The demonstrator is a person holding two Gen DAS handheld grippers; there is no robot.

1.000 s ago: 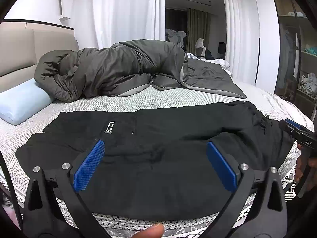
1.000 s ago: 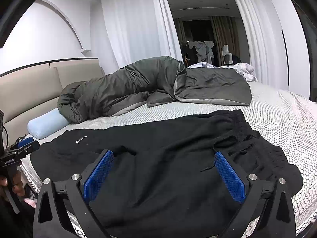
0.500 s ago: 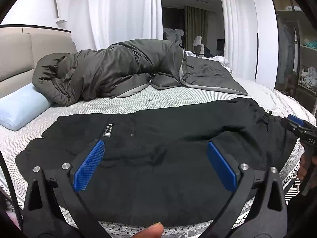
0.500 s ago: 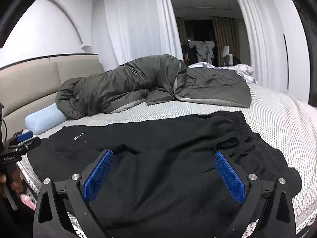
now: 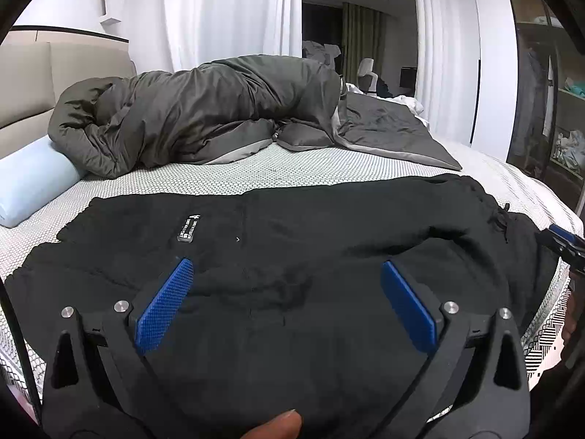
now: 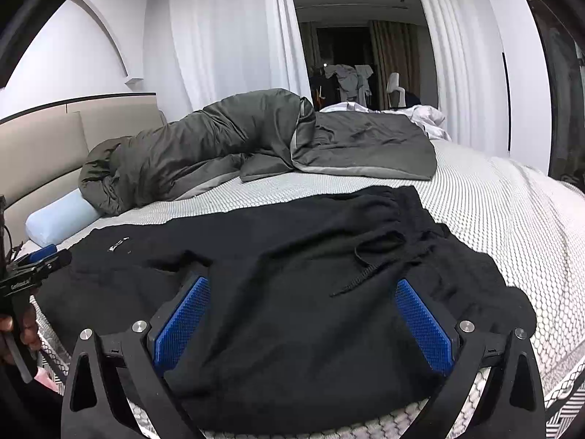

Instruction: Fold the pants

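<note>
Over the near edge of the bed, both tools hung with their jaws spread wide and nothing between the blue ribbed pads. The left gripper was poised above the leg half of the black fleece pants, and the right gripper above the waist half, where a black drawstring lay loose across the cloth. Neither pair of pads seemed to touch the fabric, though the fisheye views made that hard to judge.

The pants lay spread sideways along the front of the white honeycomb-patterned mattress, waistband toward the person's right and leg ends toward the left. They appeared already doubled lengthwise, one leg on the other, with a small white-printed label showing on the leg part. Behind them, well apart, lay a rumpled dark grey duvet and a pale blue bolster pillow by the beige headboard.

Judging from this, the step in hand was the approach before a crosswise fold. The next move would call for each gripper to descend to a corner or edge at one end, pinch both layers together, and carry that end over evenly so the soft cloth did not bunch.
</note>
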